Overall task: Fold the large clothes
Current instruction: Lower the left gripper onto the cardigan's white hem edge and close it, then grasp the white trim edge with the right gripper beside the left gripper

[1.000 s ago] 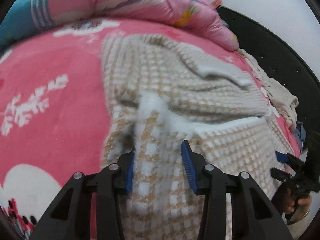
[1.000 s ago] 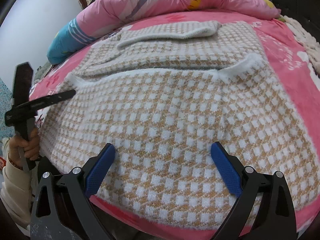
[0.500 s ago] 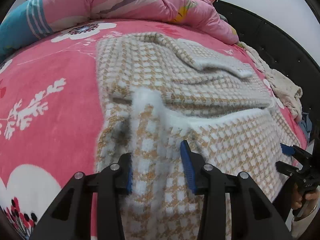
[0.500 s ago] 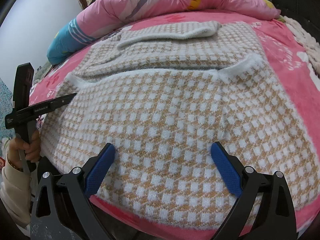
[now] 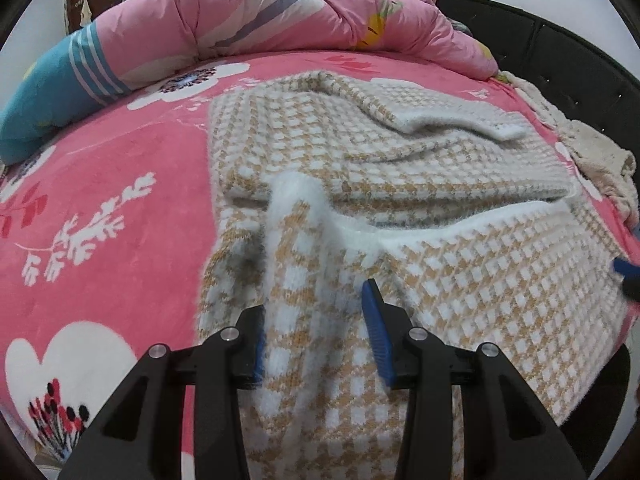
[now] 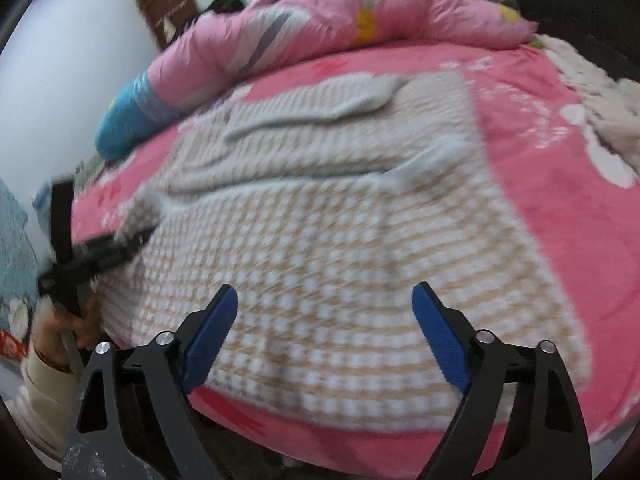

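The left claw is clenched on a raised fold of the checked sweater; the cloth stands up as a ridge between its two blue pads. The right claw is released, its blue pads wide apart, and it hangs above the near hem of the sweater without touching it. This view is blurred.

The sweater lies flat on the pink bed cover, close to the near edge of the bed. One sleeve is folded across its upper part. Behind the sweater, a pink quilt is heaped along the far side. A cream cloth lies at the right edge, beside the dark bed frame.
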`<action>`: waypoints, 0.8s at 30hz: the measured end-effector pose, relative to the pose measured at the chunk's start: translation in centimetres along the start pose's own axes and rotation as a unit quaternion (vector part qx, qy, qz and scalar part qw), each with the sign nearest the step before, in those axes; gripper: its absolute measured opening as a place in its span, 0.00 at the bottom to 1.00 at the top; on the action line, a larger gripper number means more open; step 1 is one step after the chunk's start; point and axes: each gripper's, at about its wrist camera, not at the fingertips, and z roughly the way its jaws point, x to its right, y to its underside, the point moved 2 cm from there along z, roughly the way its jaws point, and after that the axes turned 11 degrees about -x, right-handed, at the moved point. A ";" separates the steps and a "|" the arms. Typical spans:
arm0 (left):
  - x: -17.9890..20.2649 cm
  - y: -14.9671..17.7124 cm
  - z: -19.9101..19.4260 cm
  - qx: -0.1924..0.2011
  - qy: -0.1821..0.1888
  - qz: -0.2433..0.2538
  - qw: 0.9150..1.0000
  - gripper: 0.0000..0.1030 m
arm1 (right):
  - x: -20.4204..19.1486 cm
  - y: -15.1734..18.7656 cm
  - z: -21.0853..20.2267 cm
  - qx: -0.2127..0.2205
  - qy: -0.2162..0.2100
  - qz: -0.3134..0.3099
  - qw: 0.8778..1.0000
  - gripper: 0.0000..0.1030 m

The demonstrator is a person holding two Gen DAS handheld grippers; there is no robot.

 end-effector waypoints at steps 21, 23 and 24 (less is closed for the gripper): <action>0.9 0.1 0.3 0.000 -0.035 0.007 0.999 0.38 | 10.6 -10.6 3.8 -0.060 -0.175 0.115 0.976 0.50; 0.9 0.1 0.3 0.000 -0.034 0.007 0.999 0.38 | 11.1 -10.8 4.0 -0.066 -0.182 0.121 0.973 0.50; 0.9 0.1 0.3 0.000 -0.034 0.007 0.999 0.38 | 11.3 -10.9 3.9 -0.069 -0.181 0.125 0.973 0.50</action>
